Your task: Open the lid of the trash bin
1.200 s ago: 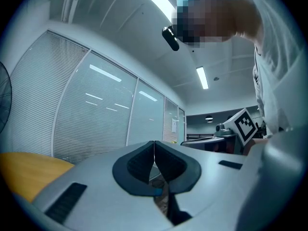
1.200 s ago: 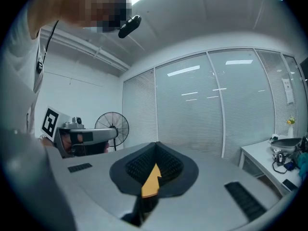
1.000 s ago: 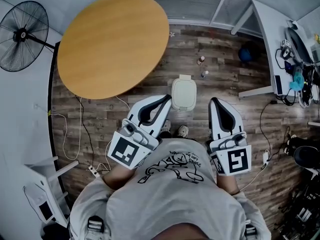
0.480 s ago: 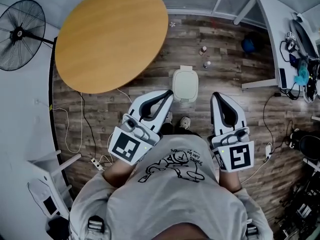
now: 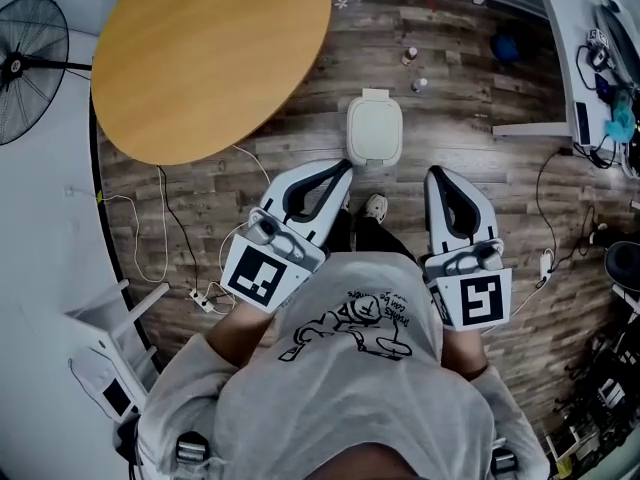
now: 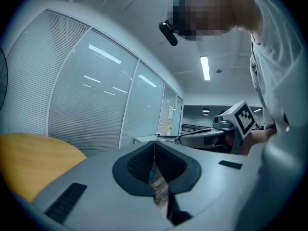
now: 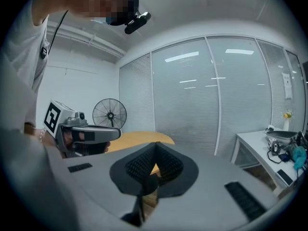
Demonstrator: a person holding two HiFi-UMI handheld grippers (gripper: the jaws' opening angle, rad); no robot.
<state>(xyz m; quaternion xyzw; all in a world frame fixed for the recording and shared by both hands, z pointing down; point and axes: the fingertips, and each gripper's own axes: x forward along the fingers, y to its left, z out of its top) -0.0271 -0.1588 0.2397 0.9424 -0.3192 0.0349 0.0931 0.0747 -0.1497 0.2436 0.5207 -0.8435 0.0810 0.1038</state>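
Observation:
A small white trash bin (image 5: 374, 130) with its lid down stands on the wood floor ahead of my feet in the head view. My left gripper (image 5: 341, 173) is held at waist height, its tips just below and left of the bin in that view, jaws shut with nothing between them. My right gripper (image 5: 438, 176) is held level to the right of the bin, also shut and empty. In the left gripper view the left gripper (image 6: 154, 143) points level across the room; the right gripper (image 7: 156, 145) does likewise in its own view. The bin is not visible in either gripper view.
A round wooden table (image 5: 205, 56) stands to the left of the bin, a standing fan (image 5: 25, 60) further left. Cables (image 5: 160, 238) lie on the floor at the left. A white desk (image 5: 575, 63) with clutter is at the right. Two small bottles (image 5: 414, 70) stand beyond the bin.
The head view has shifted: the bin, table and floor now sit higher in the frame, and both grippers have moved slightly forward. Both stay shut.

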